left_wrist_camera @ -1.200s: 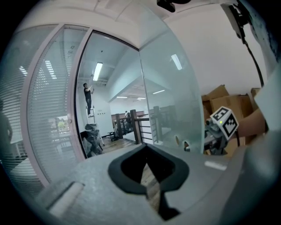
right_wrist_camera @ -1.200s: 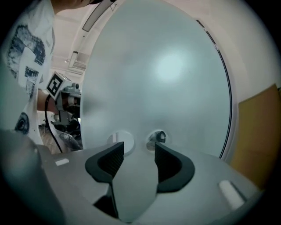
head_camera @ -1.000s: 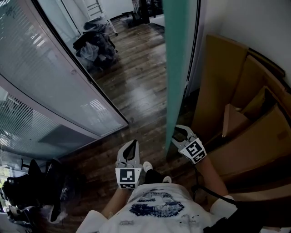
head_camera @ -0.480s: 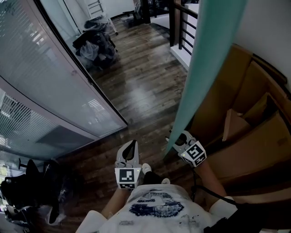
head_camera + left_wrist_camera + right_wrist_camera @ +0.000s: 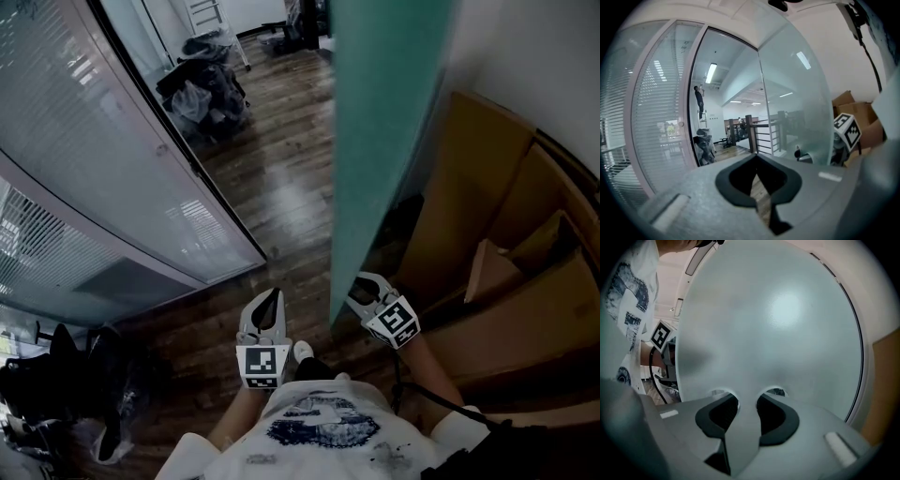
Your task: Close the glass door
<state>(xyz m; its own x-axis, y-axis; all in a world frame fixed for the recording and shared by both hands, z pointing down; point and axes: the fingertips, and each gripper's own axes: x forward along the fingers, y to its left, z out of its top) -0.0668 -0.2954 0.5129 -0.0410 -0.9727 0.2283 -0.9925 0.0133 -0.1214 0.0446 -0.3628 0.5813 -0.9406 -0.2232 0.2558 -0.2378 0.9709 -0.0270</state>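
Clamping the free edge of the glass door (image 5: 380,150), right claw (image 5: 747,399), jaws just drawn in, gains purchase for swinging; door stands ajar beside cardboard boxes (image 5: 525,272); left claw (image 5: 757,159) idle, jaws together, empty

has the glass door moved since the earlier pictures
Yes: in the head view the glass door has swung left over the wooden floor, hiding the railing shown before.

Frosted glass door (image 5: 380,141) (matt, greenish, smooth); dark wooden floor (image 5: 281,202), glossy with reflections; brown cardboard boxes (image 5: 525,300), dull and plain
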